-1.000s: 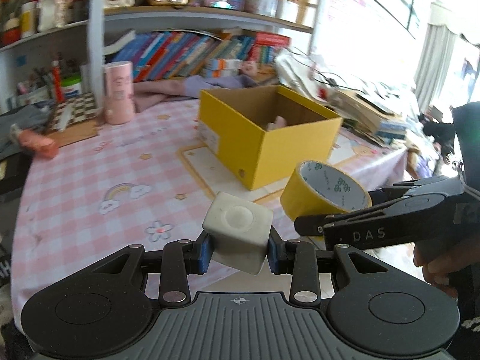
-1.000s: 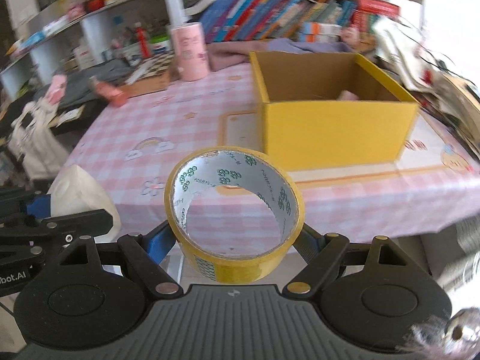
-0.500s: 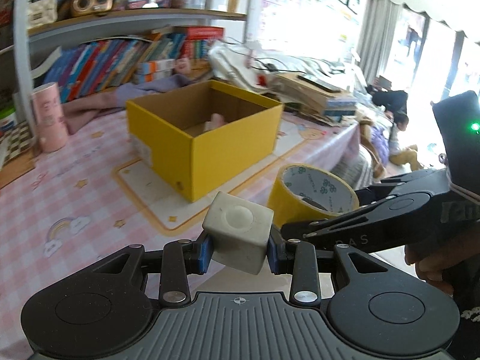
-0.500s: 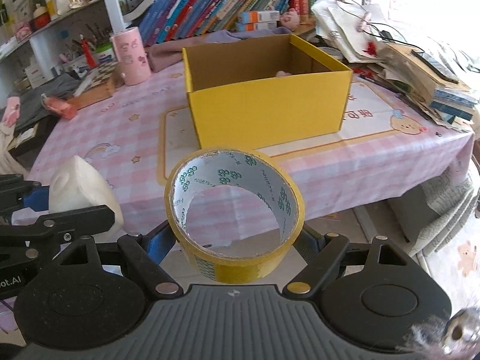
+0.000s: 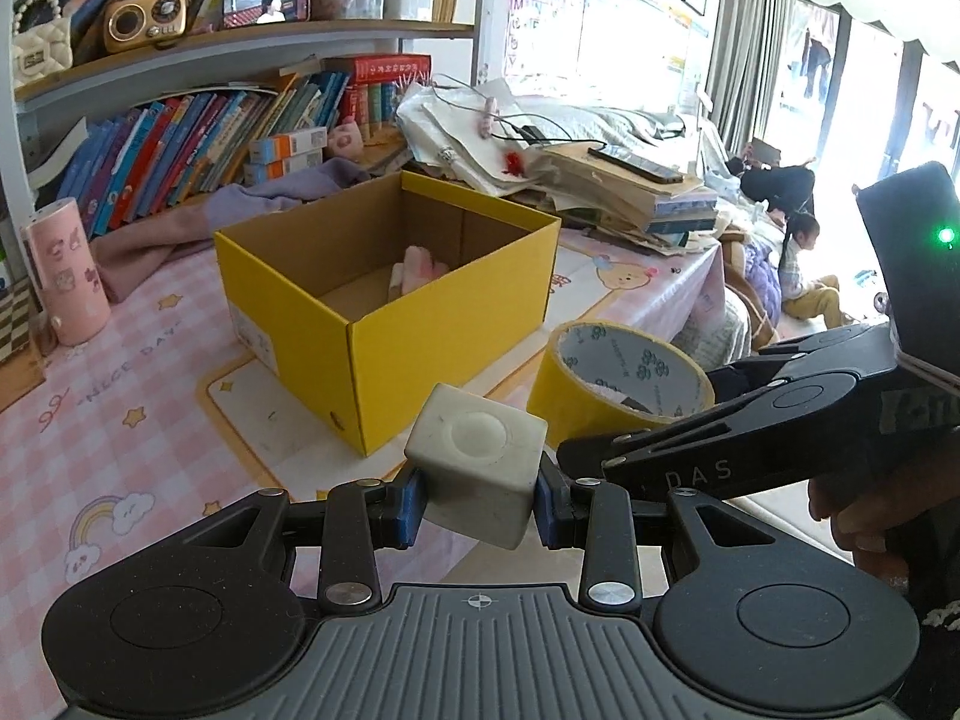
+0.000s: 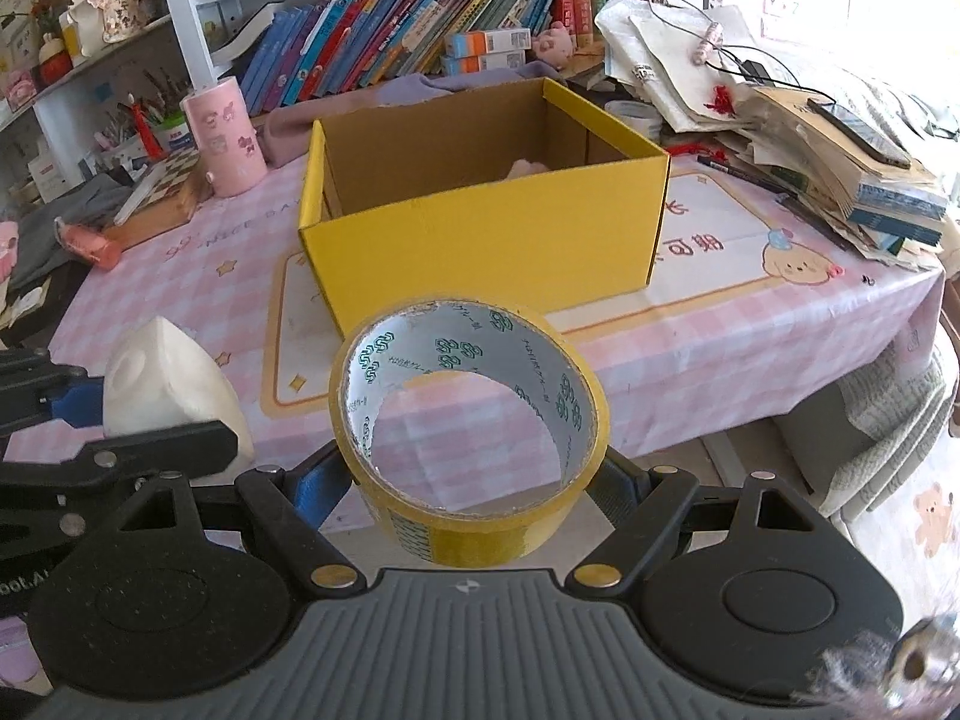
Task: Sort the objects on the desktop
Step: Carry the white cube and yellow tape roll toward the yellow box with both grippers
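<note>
My left gripper (image 5: 477,495) is shut on a white cube (image 5: 477,462) with a round dimple on top, held above the table's near edge. Beside it, the right gripper (image 6: 471,480) is shut on a roll of yellow tape (image 6: 474,516), gripped across its width. The tape roll (image 5: 576,396) and the right gripper's black body also show at the right of the left wrist view, and the white cube (image 6: 162,396) shows at the left of the right wrist view. An open yellow cardboard box (image 6: 480,240) stands ahead on the pink checked tablecloth (image 6: 180,294), with a pink item (image 5: 420,270) inside.
A pink cylinder (image 6: 225,144) stands left of the box. Stacked papers and books (image 6: 840,162) crowd the table's right side. Shelves of books (image 5: 210,138) line the back. A purple cloth (image 5: 270,204) lies behind the box. A child (image 5: 801,267) sits on the floor at far right.
Both grippers have swung sideways along the table's edge with their loads still held. The yellow box now sits more centred and closer ahead, and the table's right corner has come into sight.
</note>
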Available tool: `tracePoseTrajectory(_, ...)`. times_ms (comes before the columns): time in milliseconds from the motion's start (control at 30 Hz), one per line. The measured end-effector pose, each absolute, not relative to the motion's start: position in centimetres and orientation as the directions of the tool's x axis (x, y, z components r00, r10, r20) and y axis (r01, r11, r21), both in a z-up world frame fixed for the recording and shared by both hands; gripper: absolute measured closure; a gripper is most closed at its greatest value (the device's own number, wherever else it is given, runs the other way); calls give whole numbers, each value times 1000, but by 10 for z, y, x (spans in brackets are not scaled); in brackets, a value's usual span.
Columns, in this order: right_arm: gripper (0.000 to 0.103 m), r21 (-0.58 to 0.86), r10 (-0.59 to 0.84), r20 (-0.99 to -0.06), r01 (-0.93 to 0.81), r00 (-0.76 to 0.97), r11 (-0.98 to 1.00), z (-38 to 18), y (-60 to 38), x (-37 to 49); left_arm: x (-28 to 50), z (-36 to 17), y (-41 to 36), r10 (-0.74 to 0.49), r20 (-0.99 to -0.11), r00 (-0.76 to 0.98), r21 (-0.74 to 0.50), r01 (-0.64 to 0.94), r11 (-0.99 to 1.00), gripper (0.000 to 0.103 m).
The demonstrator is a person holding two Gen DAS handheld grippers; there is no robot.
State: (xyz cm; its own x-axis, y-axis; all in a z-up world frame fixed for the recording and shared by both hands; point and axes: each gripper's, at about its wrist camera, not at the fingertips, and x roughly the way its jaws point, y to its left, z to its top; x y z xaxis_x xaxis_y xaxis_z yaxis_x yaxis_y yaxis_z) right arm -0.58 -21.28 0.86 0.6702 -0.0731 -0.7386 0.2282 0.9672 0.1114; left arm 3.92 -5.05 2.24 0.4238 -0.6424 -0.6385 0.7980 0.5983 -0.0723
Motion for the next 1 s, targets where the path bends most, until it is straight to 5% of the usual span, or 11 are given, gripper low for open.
tracePoseTrajectory(433,21,94,-61,-723,185,688,978,17,-273,17,53,26,-110,-636,-631,444,-91,772,629,69)
tracePoseTrajectory(1000,21,37,85,-541,-77,837,996,66,-350,91,99,72,-174,-550,-500,669,-97,588,803,70)
